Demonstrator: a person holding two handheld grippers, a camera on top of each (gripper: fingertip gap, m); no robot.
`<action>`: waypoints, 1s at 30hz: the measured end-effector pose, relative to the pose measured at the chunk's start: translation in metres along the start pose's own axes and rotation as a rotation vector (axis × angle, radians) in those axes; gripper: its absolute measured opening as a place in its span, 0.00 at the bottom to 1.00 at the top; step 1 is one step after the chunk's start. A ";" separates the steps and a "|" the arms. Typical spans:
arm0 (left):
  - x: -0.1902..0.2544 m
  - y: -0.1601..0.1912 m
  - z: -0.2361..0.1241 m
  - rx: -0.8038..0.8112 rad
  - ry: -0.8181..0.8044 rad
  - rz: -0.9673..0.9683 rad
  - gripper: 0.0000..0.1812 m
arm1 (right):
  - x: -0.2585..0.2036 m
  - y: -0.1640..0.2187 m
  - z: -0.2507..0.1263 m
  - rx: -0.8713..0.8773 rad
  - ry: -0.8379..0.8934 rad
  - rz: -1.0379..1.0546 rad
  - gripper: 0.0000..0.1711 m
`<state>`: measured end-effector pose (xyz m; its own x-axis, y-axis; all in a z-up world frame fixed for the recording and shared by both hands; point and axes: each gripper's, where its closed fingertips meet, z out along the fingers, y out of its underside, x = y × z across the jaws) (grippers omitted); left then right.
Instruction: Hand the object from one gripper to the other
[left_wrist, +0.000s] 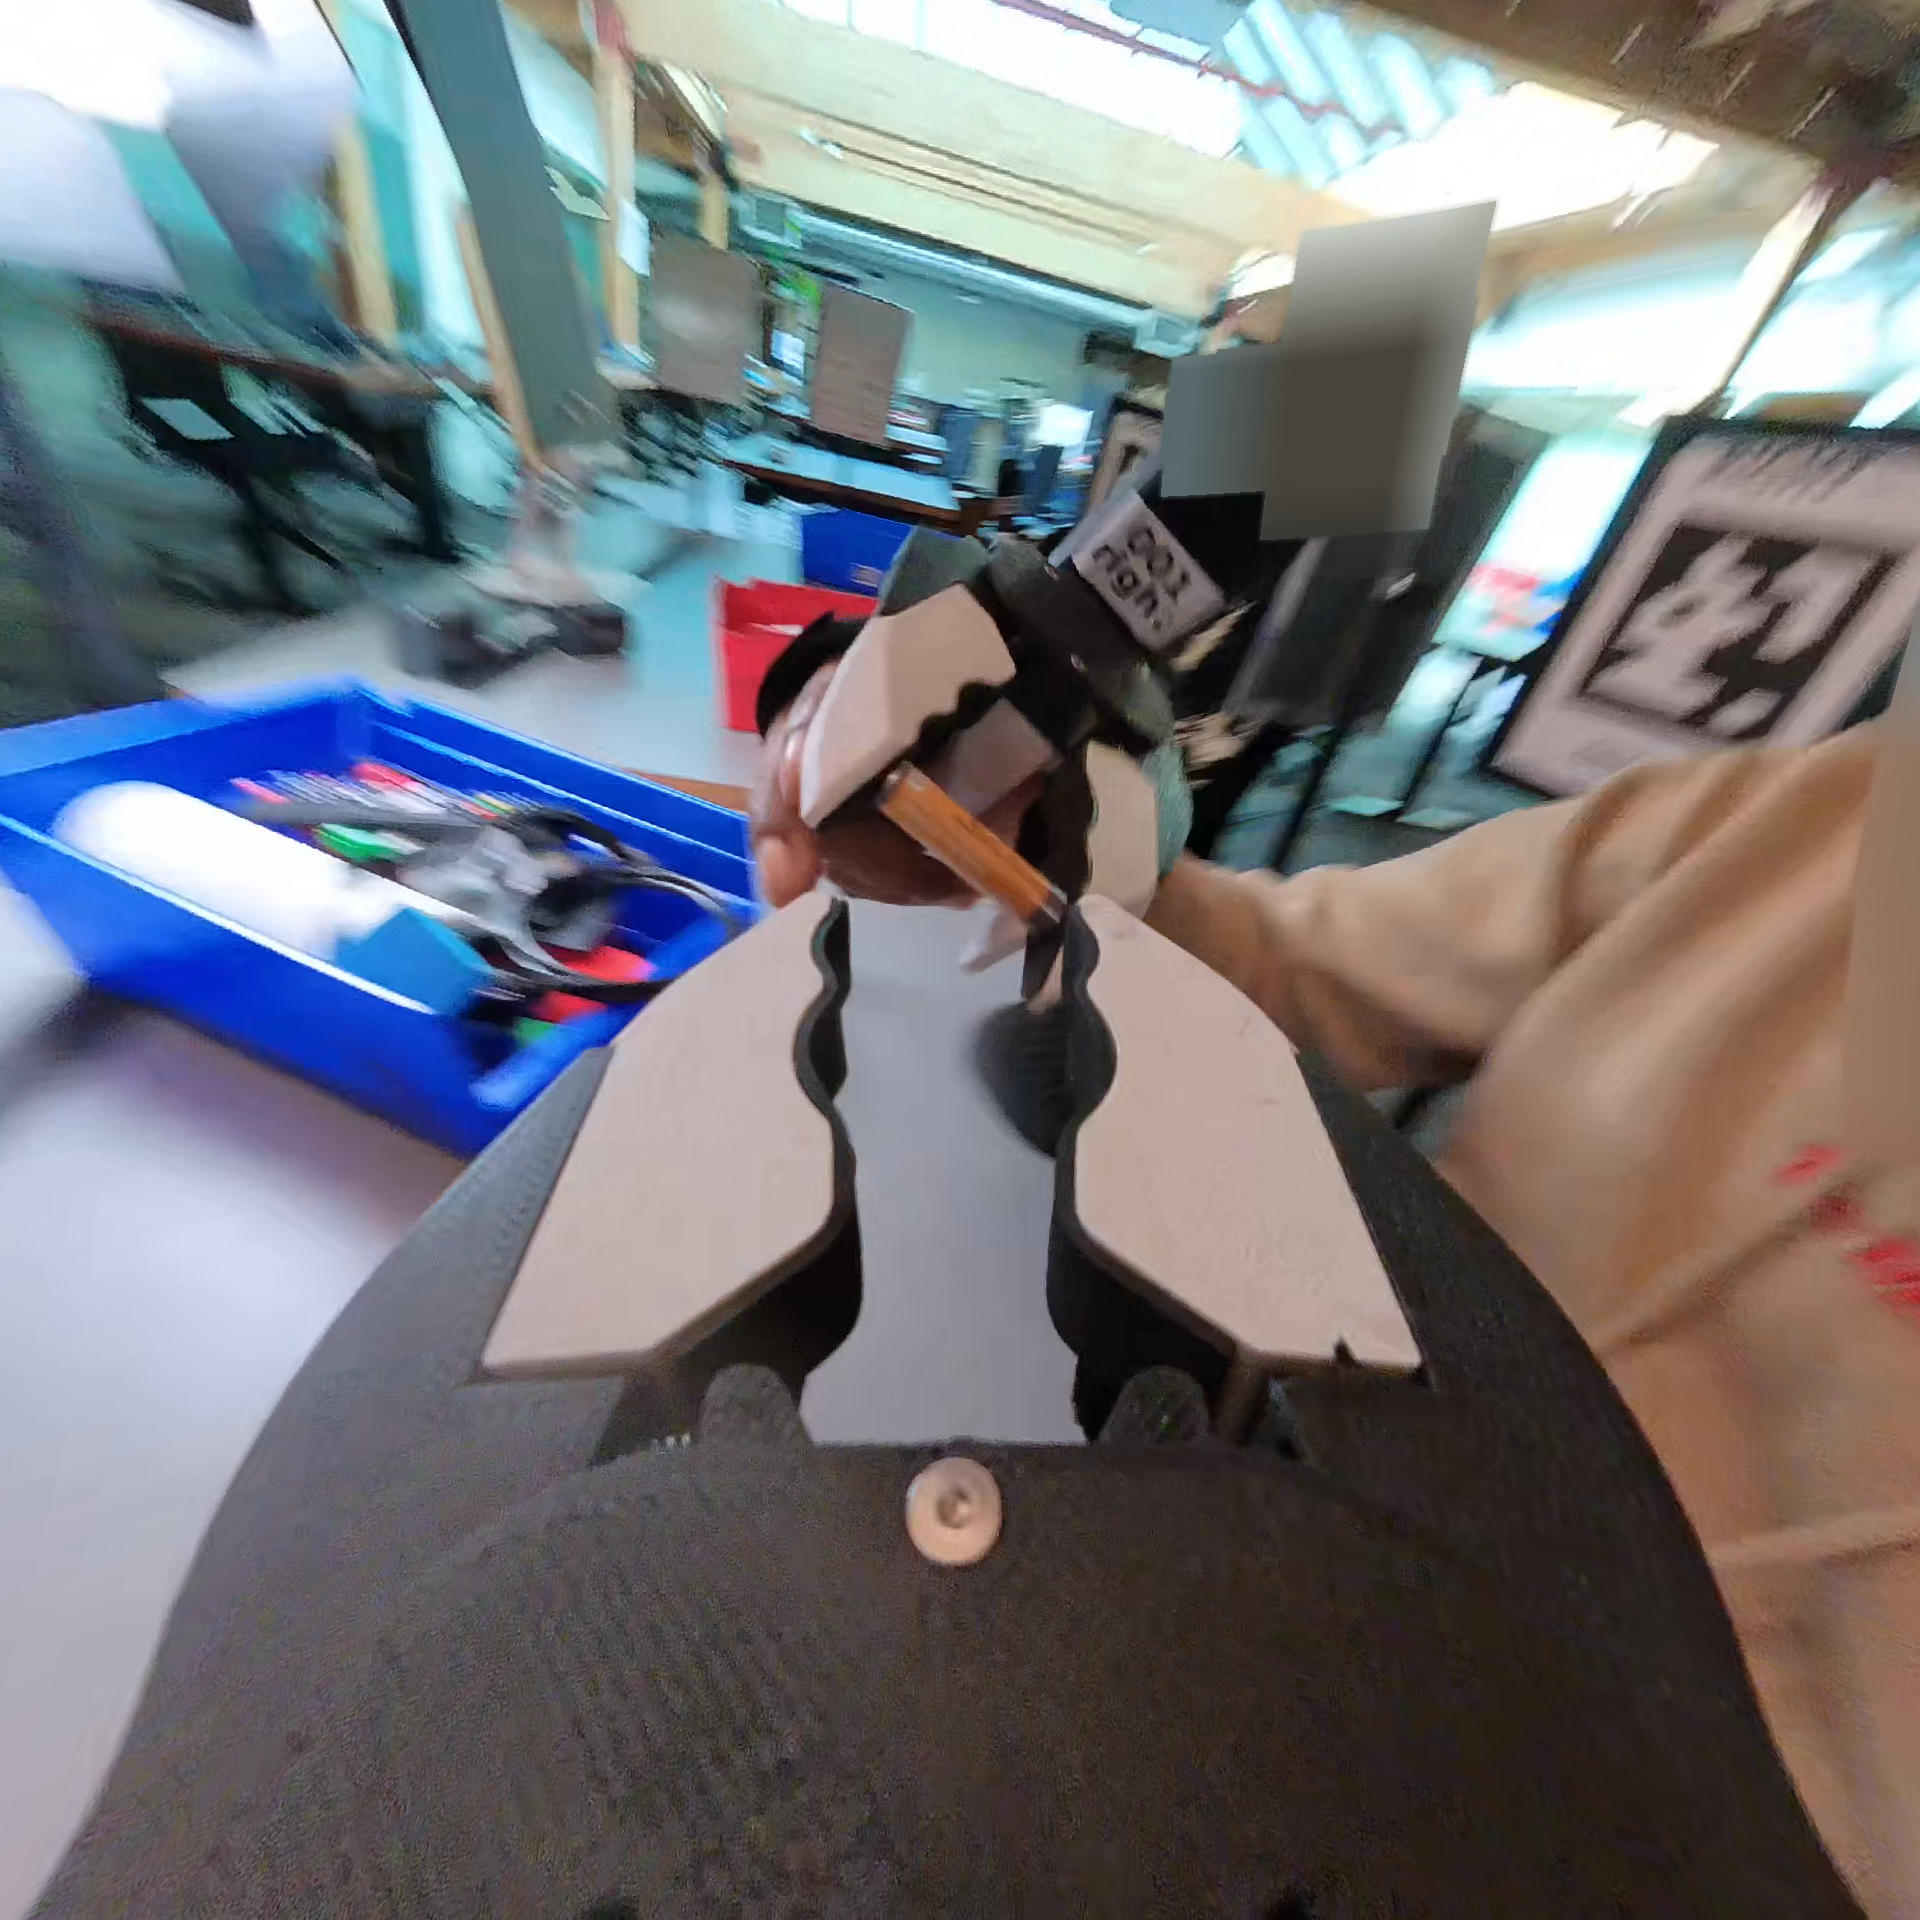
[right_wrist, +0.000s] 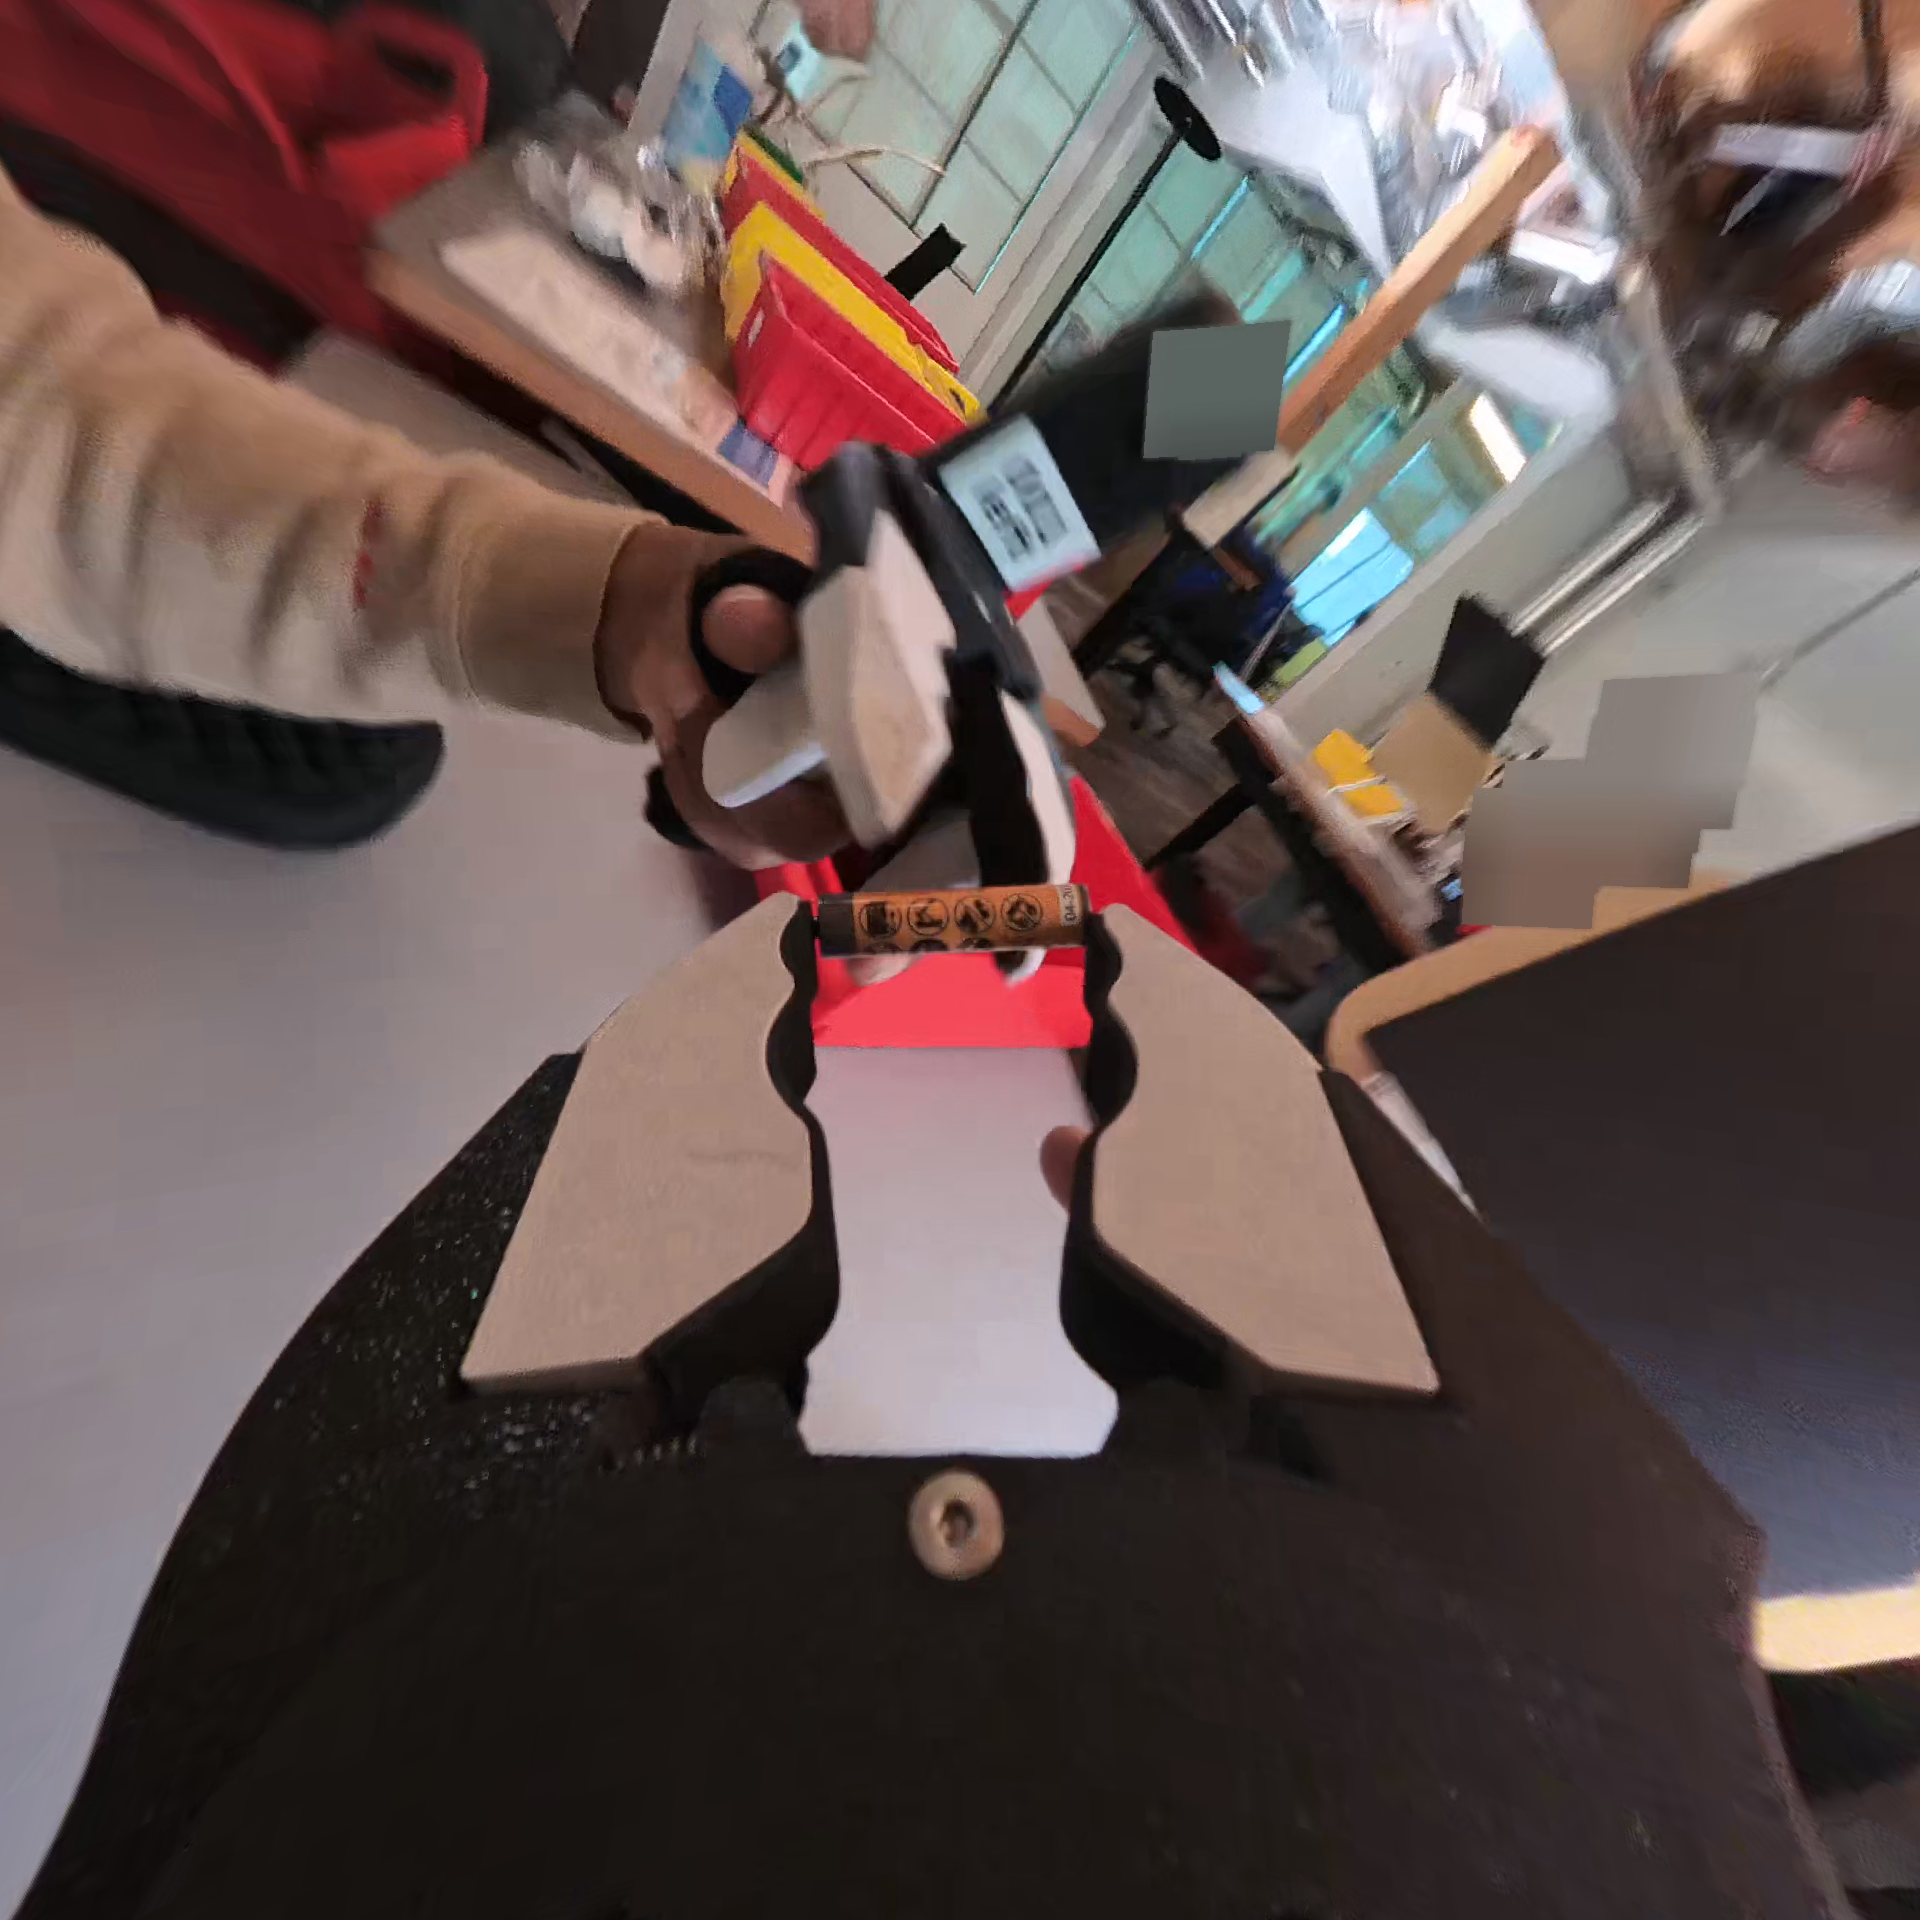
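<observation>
Centre of the left wrist view: one orange cylindrical battery (left_wrist: 971, 844), long axis slanting from upper left to lower right, just beyond the spread, empty jaws of the left gripper (left_wrist: 951, 925). Its lower end lies nearest that gripper's right-hand fingertip; whether they touch cannot be told. One blue plastic tray (left_wrist: 260, 1023) of markers, left of frame.

Centre of the right wrist view: same battery (right_wrist: 951, 920), long axis horizontal, pinched end to end by the right gripper (right_wrist: 951, 923). Left gripper directly behind it. Grippers: two.
</observation>
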<state>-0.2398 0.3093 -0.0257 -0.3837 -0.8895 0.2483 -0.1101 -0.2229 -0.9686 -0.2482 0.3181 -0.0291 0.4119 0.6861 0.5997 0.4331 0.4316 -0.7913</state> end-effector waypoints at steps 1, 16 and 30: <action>-0.003 -0.003 -0.005 0.000 -0.070 0.128 0.22 | 0.006 0.002 -0.003 0.000 -0.015 0.108 0.29; -0.037 0.017 0.002 -0.216 -0.538 0.999 0.08 | -0.011 0.009 0.013 0.072 -0.461 1.127 0.29; -0.020 0.012 0.003 -0.021 -0.072 0.022 0.06 | 0.011 0.004 0.007 0.224 -0.198 0.708 0.19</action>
<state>-0.2308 0.3230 -0.0427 -0.3196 -0.9206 0.2242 -0.1218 -0.1948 -0.9733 -0.2470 0.3318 -0.0265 0.3703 0.9259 -0.0744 -0.0619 -0.0554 -0.9965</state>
